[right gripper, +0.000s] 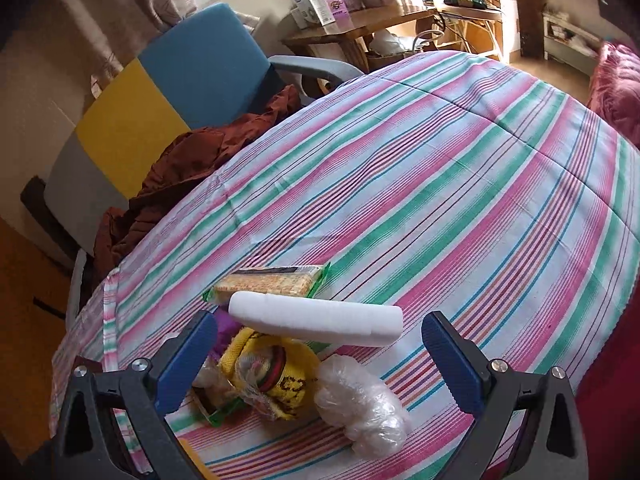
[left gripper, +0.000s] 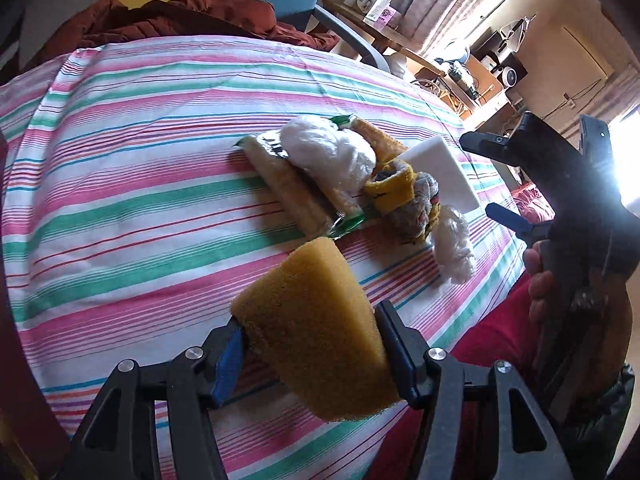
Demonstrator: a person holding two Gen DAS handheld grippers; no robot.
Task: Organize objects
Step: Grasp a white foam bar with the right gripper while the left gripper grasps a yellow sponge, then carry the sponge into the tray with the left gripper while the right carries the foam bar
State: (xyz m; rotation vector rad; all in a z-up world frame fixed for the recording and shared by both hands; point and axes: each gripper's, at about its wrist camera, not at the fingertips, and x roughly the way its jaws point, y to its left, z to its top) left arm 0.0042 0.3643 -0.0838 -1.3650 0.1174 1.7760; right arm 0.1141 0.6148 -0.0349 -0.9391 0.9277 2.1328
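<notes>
In the left wrist view my left gripper (left gripper: 312,330) is shut on a yellow sponge (left gripper: 316,320), held above the striped tablecloth (left gripper: 120,184). Beyond it lie a green-wrapped sponge pack (left gripper: 296,192), a white plastic bundle (left gripper: 332,152), a yellow knit item (left gripper: 394,186), a white foam block (left gripper: 440,168) and a second plastic bundle (left gripper: 454,244). My right gripper (left gripper: 480,176) hovers open beside the foam block, held by a hand (left gripper: 540,280). In the right wrist view the right gripper (right gripper: 320,344) stands open over the foam block (right gripper: 316,322), the knit item (right gripper: 280,380) and a plastic bundle (right gripper: 360,404).
A blue and yellow chair (right gripper: 180,80) with a rust-brown garment (right gripper: 192,168) stands at the table's far side. Behind it is a wooden desk (right gripper: 352,28) with boxes. A red cushion (right gripper: 616,88) lies at the right. The sponge pack (right gripper: 272,280) rests behind the foam block.
</notes>
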